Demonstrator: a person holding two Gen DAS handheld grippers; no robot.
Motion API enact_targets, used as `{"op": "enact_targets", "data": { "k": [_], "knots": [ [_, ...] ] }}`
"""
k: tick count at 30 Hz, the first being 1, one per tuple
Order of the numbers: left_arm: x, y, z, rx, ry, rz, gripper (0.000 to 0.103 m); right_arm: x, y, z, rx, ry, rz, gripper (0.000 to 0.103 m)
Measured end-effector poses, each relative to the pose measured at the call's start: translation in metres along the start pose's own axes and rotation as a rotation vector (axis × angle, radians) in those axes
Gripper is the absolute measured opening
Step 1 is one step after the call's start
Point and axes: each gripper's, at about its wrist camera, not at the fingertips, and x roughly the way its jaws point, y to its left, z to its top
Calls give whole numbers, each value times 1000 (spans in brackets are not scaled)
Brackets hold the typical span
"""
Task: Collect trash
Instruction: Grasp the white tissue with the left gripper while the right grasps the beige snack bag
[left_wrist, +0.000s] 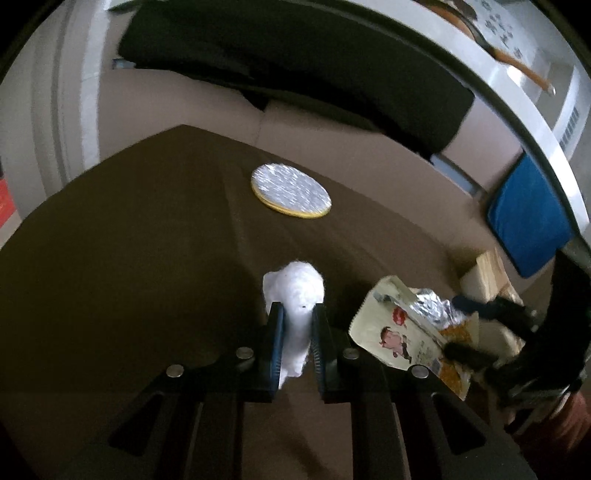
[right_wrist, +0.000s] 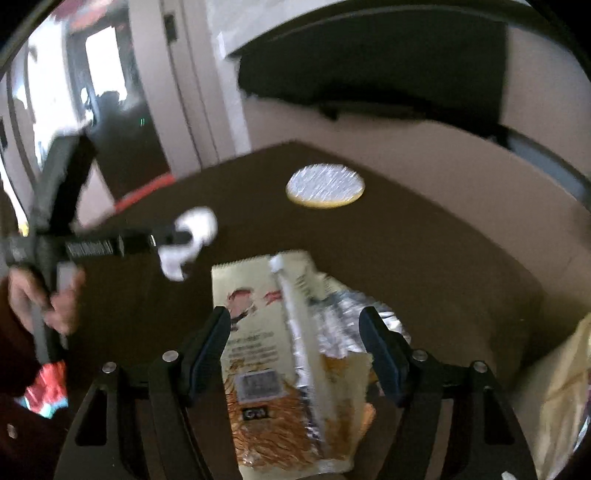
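Brown cloth covers the table (left_wrist: 110, 240), with pale floor and dark furniture beyond it. Nearest the left gripper (left_wrist: 297, 332), its jaws are clamped on a crumpled white tissue (left_wrist: 295, 295) — that piece is picked up and seems ready to go to the trash. Just to its right, the right gripper (right_wrist: 295, 350) has its jaws spread apart on either side of an empty snack wrapper (right_wrist: 280, 350) lying flat on the cloth; whether the pads touch it I cannot tell, so that grab looks not yet made. Farther back a round foil-topped disc with a yellow rim (left_wrist: 290, 190) sits alone — probably left to collect. No bin shows clearly.
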Motion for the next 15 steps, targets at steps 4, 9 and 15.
{"op": "enact_targets", "data": {
  "k": [4, 9, 15],
  "knots": [
    [-10, 3, -2, 10, -29, 6, 15, 19, 5, -6, -18, 55, -25, 70],
    [-14, 2, -6, 1, -29, -21, 15, 38, 5, -8, 4, 118, -5, 70],
    [-14, 0, -10, -19, -30, -38, 15, 28, 17, -6, -6, 82, -27, 70]
  ]
}}
